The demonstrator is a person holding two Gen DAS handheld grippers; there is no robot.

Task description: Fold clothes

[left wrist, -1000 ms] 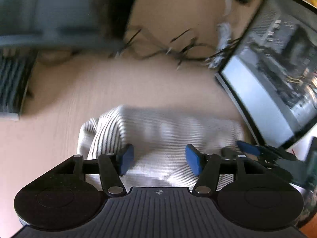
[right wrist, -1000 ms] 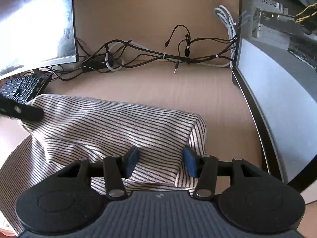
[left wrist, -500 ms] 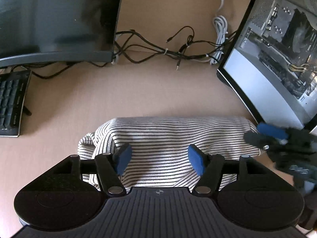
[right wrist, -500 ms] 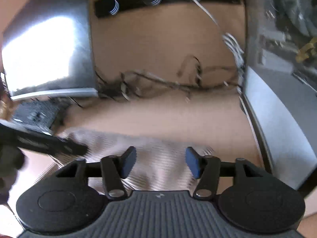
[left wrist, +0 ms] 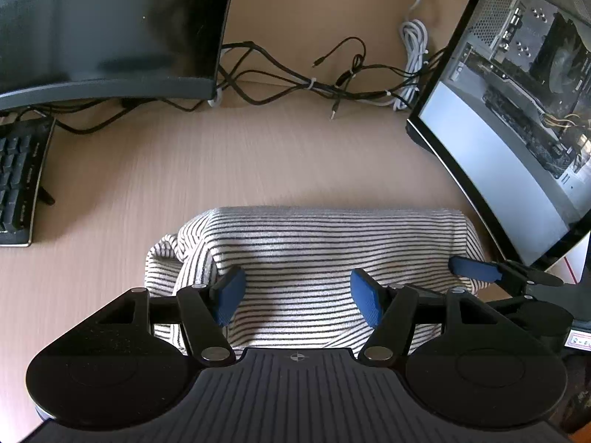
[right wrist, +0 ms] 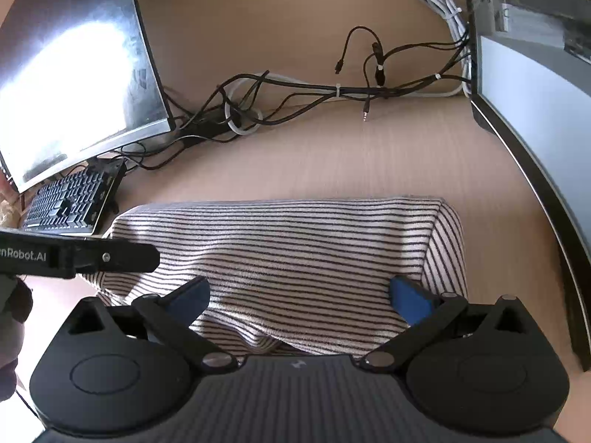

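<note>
Flanking work area: dark curved monitor at left, glass-sided computer case at right, black keyboard at left edge, tangle of black and white cables along back of light wooden desk. Keyboard cut off by frame; garment's near edge hidden behind gripper bodies. White-and-black striped knit garment lies folded into bulky rectangle at desk centre, loose fold bunched at left. Left gripper and right gripper both spread wide above it, grasping nothing.

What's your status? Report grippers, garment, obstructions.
Left gripper and right gripper open over the striped garment. Garment folded on desk. Cables behind, clear.
</note>
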